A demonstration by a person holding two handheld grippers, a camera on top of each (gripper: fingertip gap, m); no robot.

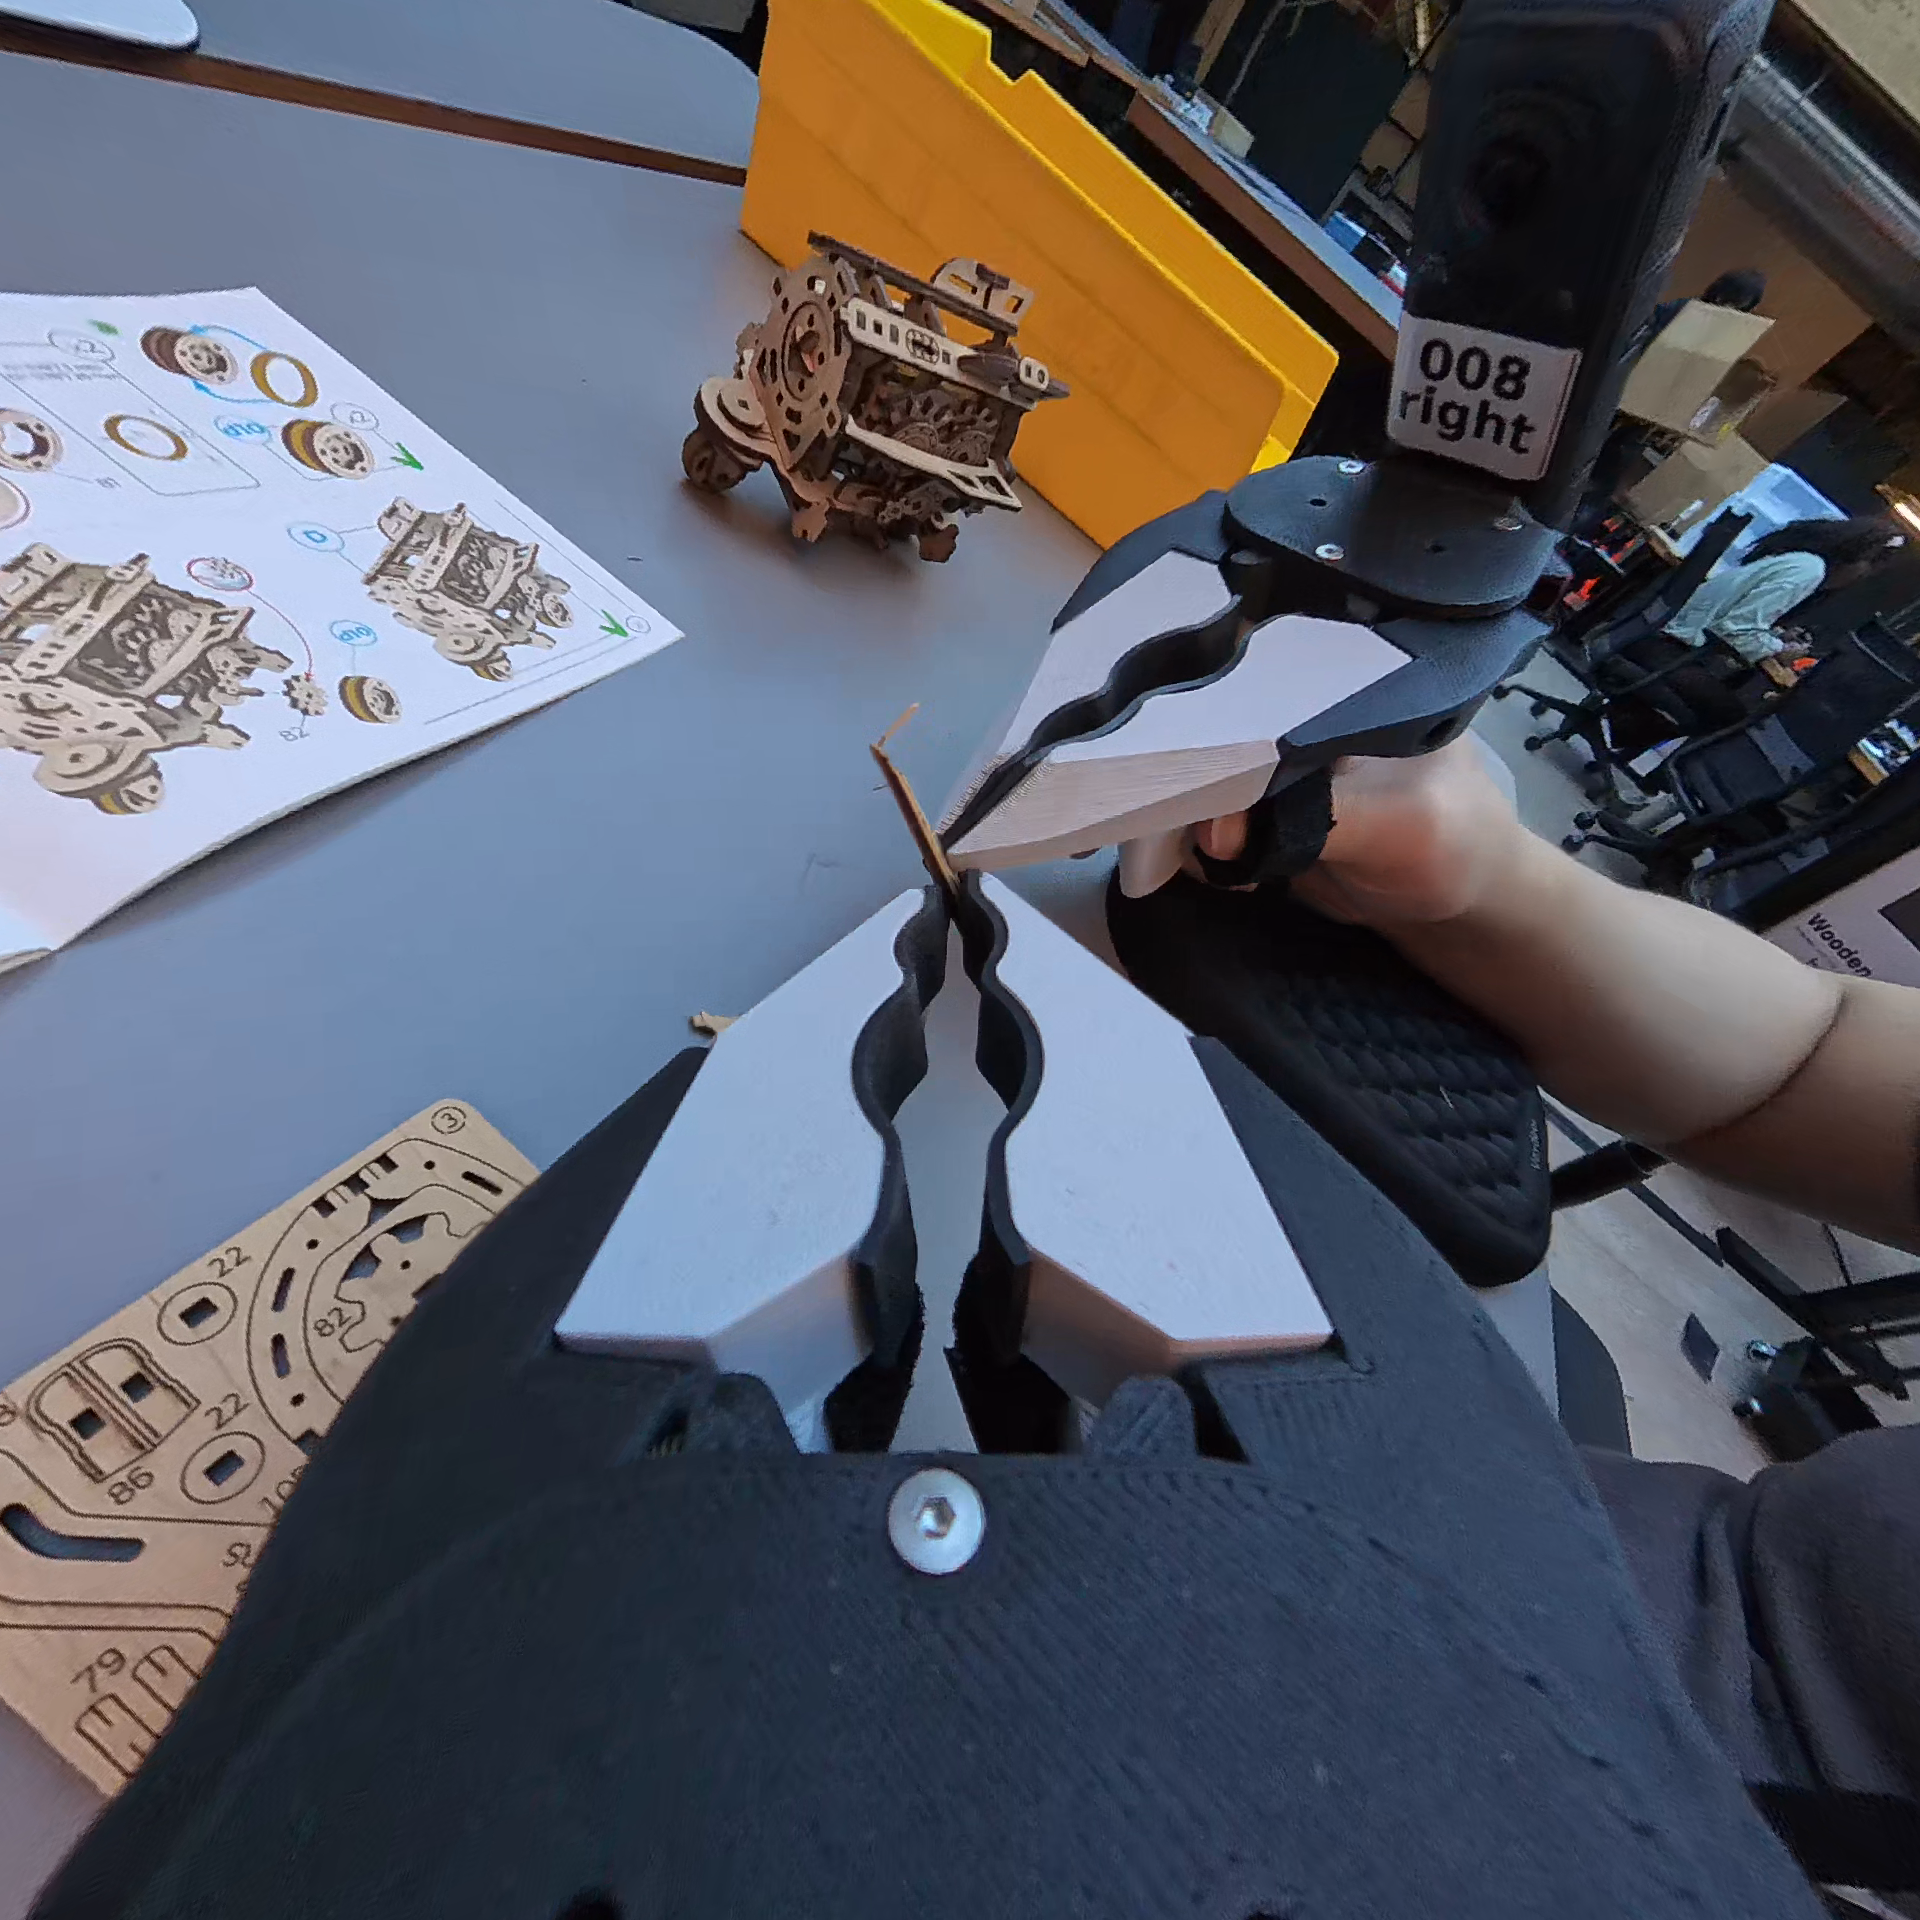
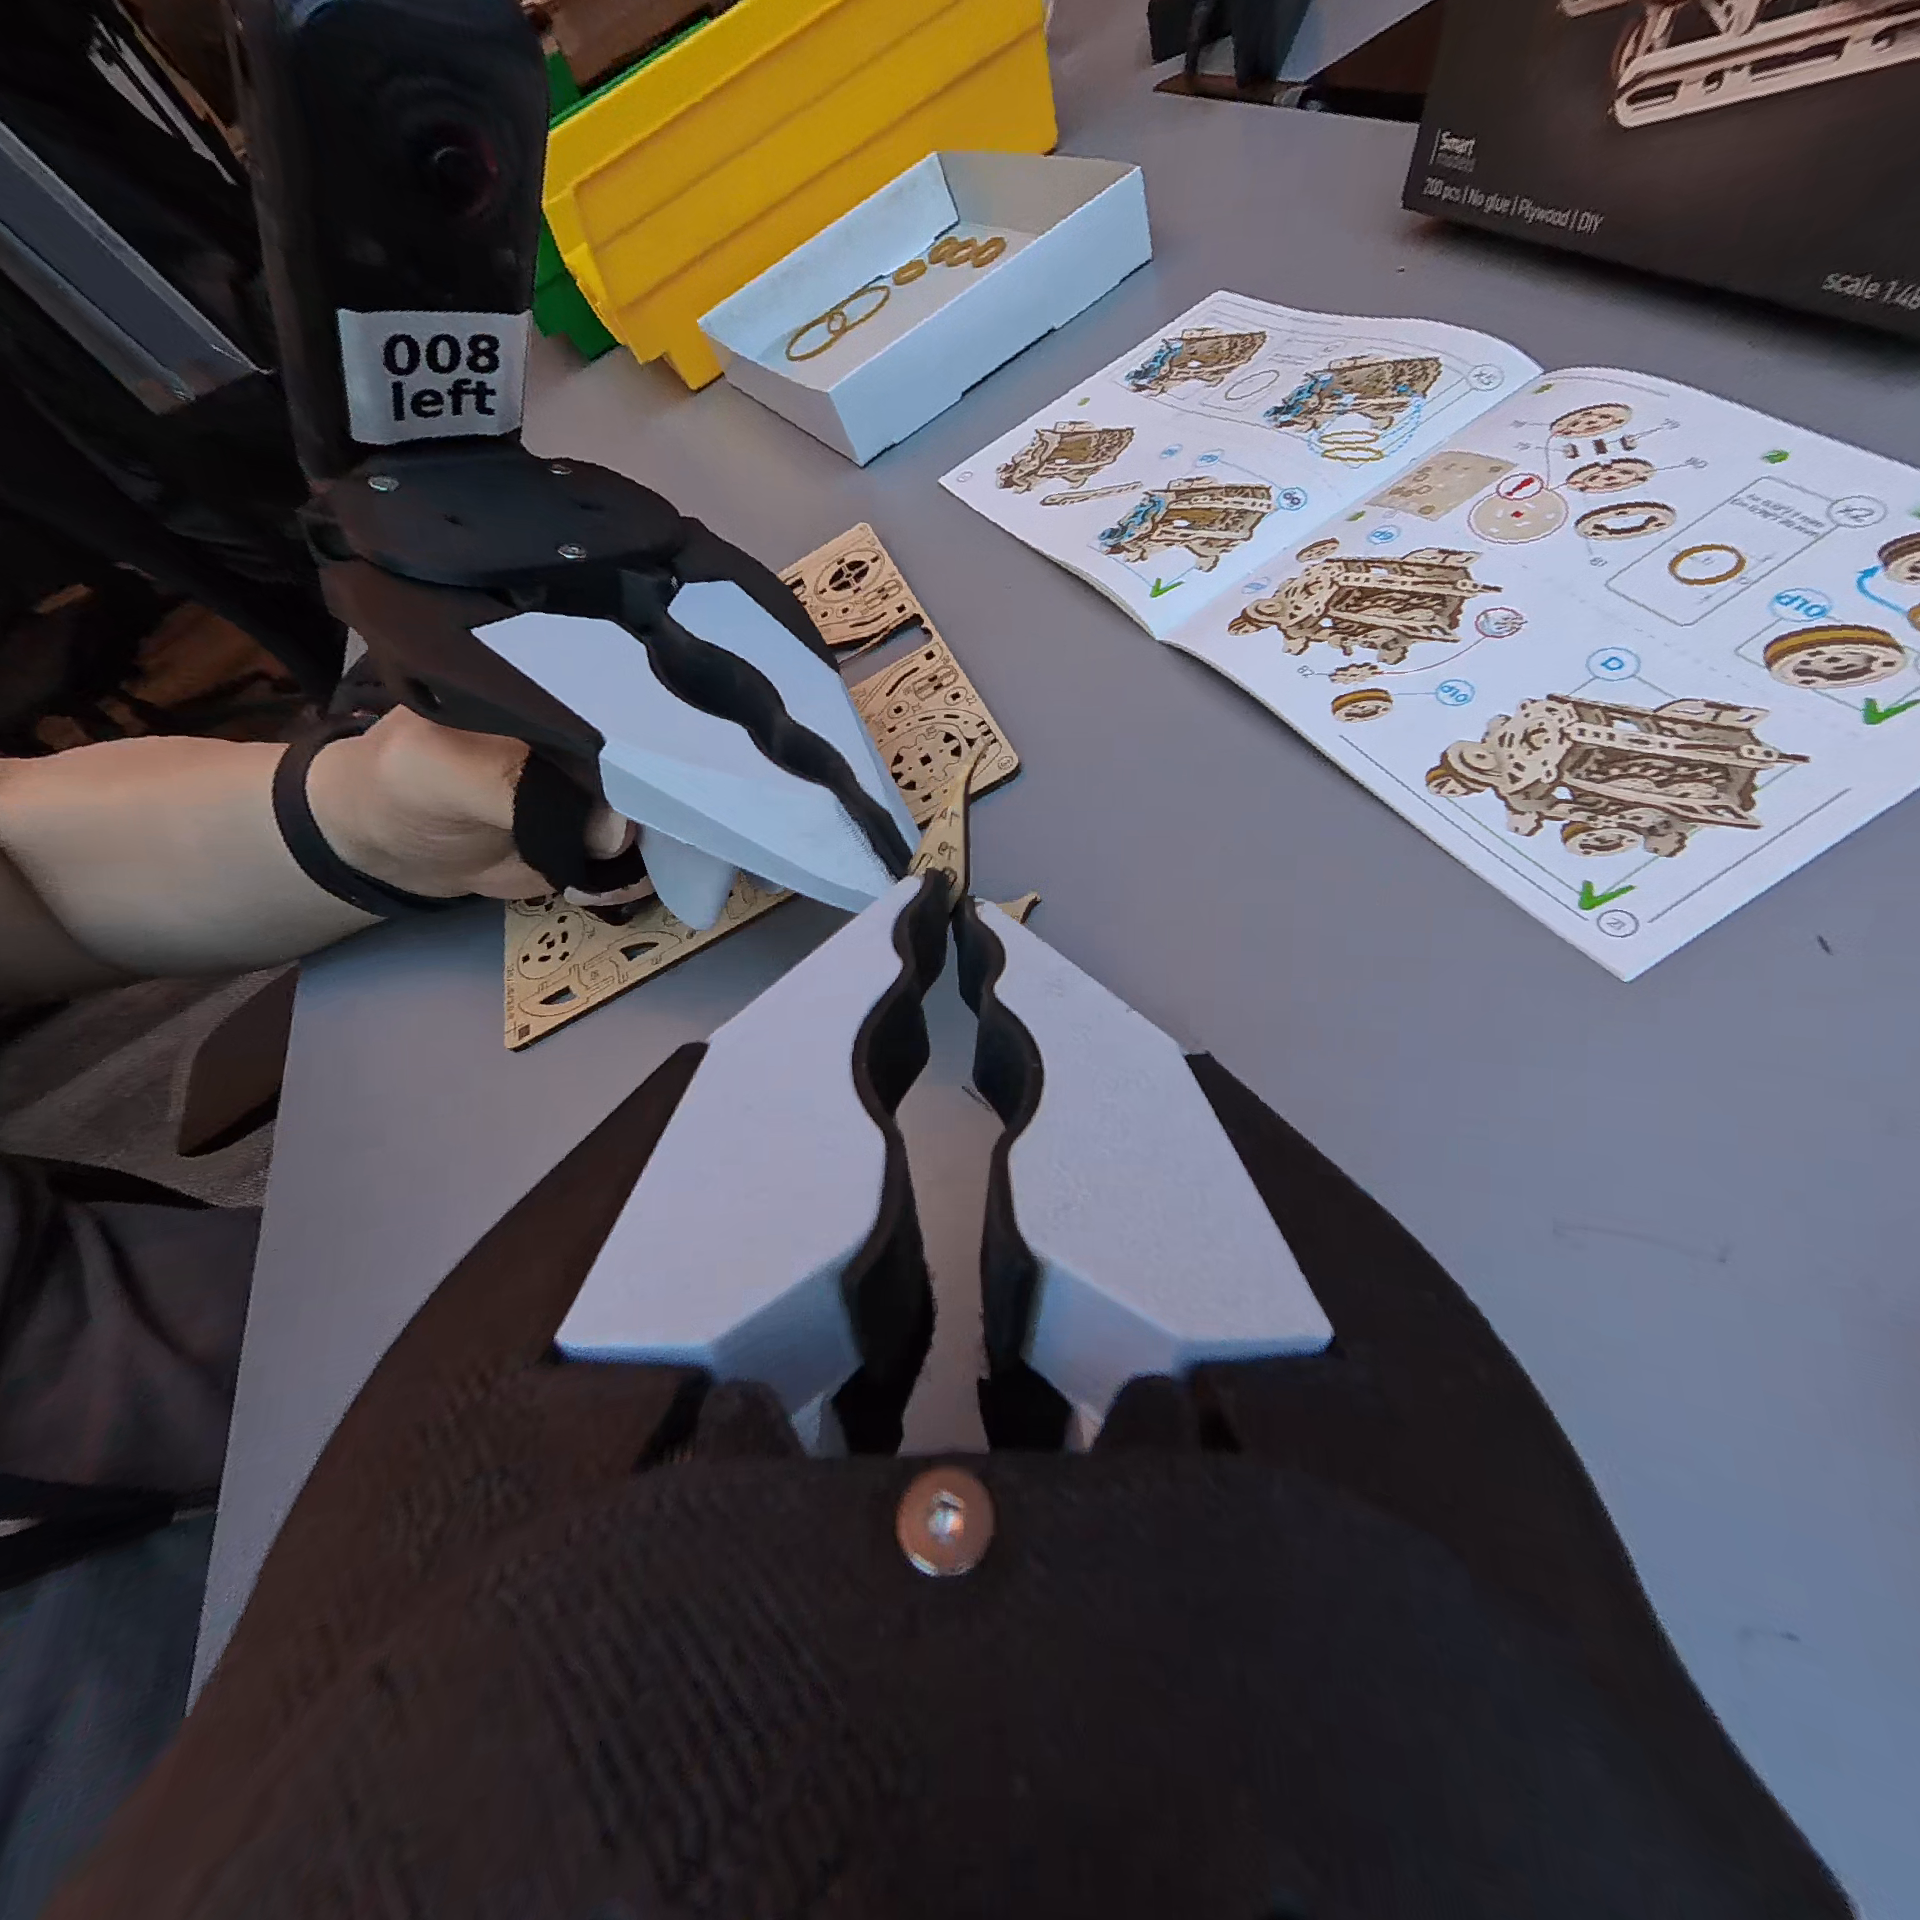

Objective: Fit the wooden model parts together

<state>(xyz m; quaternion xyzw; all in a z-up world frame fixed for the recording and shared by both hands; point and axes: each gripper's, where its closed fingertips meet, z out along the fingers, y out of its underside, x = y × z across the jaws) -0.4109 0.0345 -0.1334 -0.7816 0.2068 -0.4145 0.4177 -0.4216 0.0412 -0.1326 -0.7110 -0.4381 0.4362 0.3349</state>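
Note:
A small thin wooden part [image 1: 912, 805] is held above the grey table between both grippers. My left gripper [image 1: 951, 896] is shut on its lower end. My right gripper [image 2: 948, 896] is shut on the same part [image 2: 953, 821], and its tips [image 1: 954, 837] meet the part from the right in the left wrist view. The left gripper [image 2: 906, 868] comes in from the left in the right wrist view. The half-built wooden model [image 1: 873, 405] stands farther back on the table. A plywood parts sheet [image 1: 208, 1403] lies at the near left, and it also shows under the left gripper [image 2: 920, 727].
An open instruction booklet [image 2: 1455, 623] lies on the table [image 1: 540, 852]. A white tray [image 2: 1081, 260] holds rubber rings. A yellow bin [image 1: 987, 260] stands behind the model. A dark product box [image 2: 1662, 135] is at the far right. A small wood scrap [image 1: 712, 1023] lies near my left gripper. My left and right fingertips are right by each other. About 15 cm separates my right fingertips from the half-built wooden model [image 1: 873, 405].

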